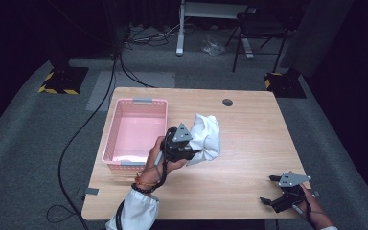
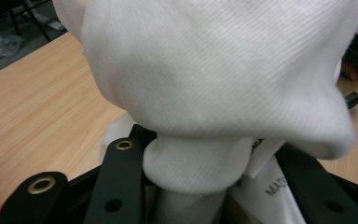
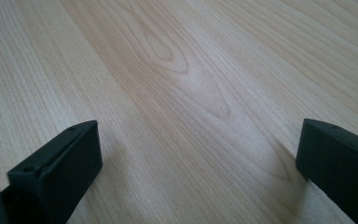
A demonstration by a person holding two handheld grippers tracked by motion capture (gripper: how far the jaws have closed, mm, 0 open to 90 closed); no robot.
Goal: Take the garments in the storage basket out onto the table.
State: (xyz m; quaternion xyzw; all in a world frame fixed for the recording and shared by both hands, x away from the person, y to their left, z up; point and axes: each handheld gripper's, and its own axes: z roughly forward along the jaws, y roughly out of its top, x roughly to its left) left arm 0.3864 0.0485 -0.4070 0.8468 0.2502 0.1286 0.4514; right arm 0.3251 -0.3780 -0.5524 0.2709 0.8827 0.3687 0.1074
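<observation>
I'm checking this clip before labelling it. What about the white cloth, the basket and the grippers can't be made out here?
- White cloth: what garment it is; bunched in the left gripper view. Its label is cut off by the black jaw.
- Pink basket: its near inner wall, hidden in the high view by its own rim.
- Right gripper: its handle, cut off by the high view's bottom edge.

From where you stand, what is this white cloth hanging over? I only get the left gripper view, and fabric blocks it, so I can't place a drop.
Observer: The white cloth, clamped in the left hand-held gripper, hangs over the wooden table.
Operator: Any container close?
Observer: A pink basket sits beside that hand-held gripper, on the table's left part.
Operator: And my other hand?
Observer: The right hand-held gripper rests near the table's front right corner, jaws apart, holding nothing.
</observation>
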